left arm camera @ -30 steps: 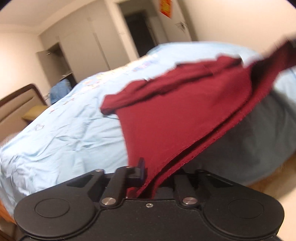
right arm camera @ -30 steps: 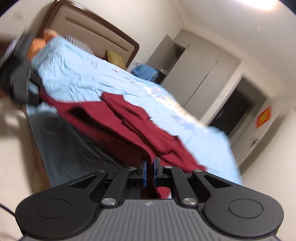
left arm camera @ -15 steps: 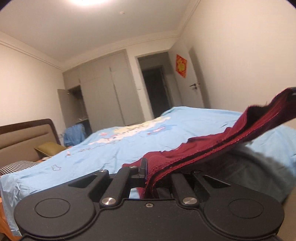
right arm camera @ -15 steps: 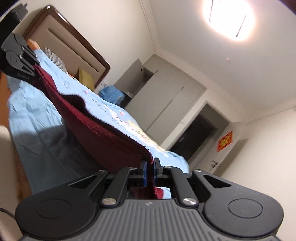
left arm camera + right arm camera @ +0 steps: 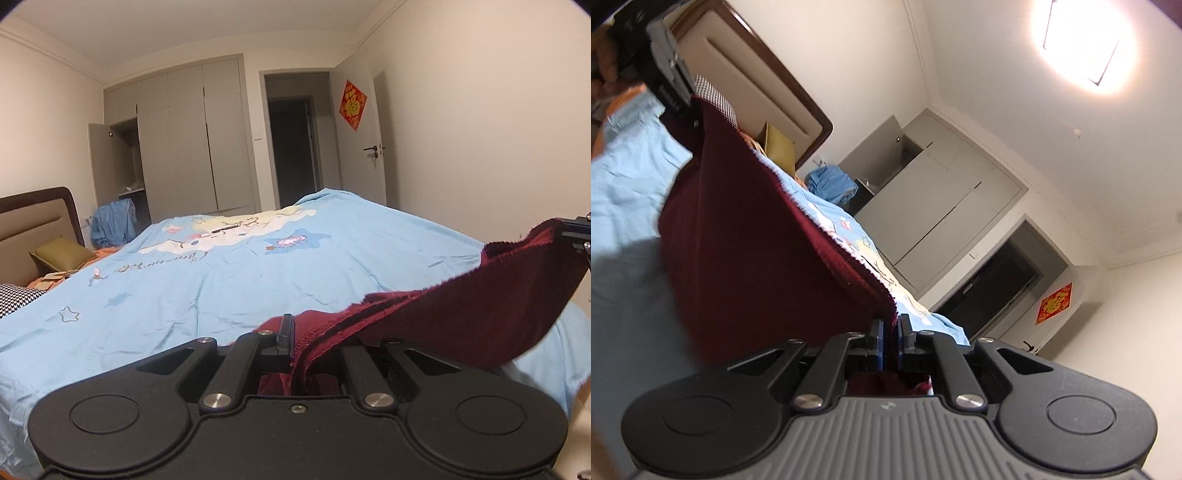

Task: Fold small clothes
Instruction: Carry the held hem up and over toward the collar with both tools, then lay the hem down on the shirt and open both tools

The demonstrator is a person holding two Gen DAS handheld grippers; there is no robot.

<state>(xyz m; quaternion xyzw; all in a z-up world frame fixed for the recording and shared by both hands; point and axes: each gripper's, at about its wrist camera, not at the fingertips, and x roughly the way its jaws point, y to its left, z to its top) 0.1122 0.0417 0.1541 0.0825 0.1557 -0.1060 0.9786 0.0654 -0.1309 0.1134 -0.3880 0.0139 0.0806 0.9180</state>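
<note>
Both claws on maroon garment edge.

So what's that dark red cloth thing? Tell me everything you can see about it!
The dark red cloth looks like a knitted garment with a ribbed hem and rough edges. It is lifted off the light blue bed cover and stretched between both tongs. The left tongs pinch one end and the right tongs pinch the other. It sags a bit in the middle, apparently folded double.
</note>
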